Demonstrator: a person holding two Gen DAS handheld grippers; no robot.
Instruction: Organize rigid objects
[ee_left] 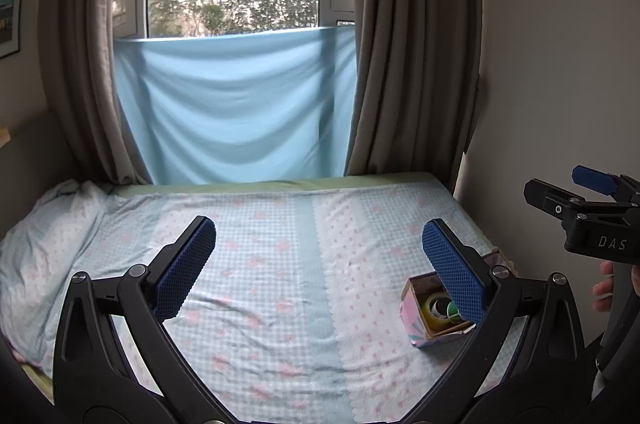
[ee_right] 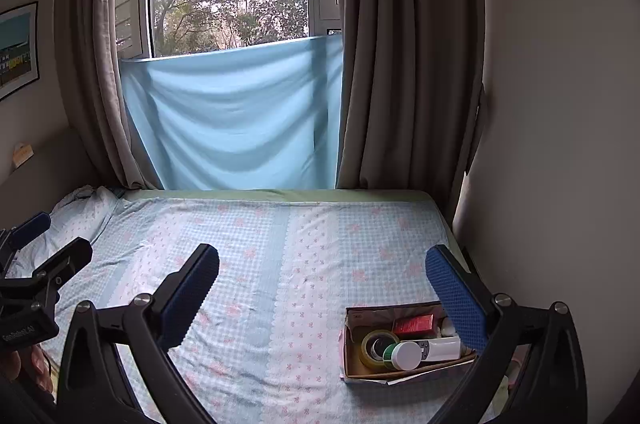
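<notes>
Left wrist view: the left tongs are spread wide apart with nothing between them, hanging over the bed. The box sits near the bed's right edge, partly hidden behind the right-hand blue pad. Inside it you can make out a tape roll and a bit of something green; the rest is blocked. The right tongs poke in from the right side, up off the bed, and their fingers look apart. A blue cloth hangs over the lower window between grey curtains.

Right wrist view: the right tongs are wide apart too, holding nothing, above the bed. The box is open at the bed's near right corner, and here it shows the tape roll, a red packet and a white bottle lying on its side with a green band by the cap. The left tongs show at the left edge, fingers apart. There's a pillow at the far left corner.
</notes>
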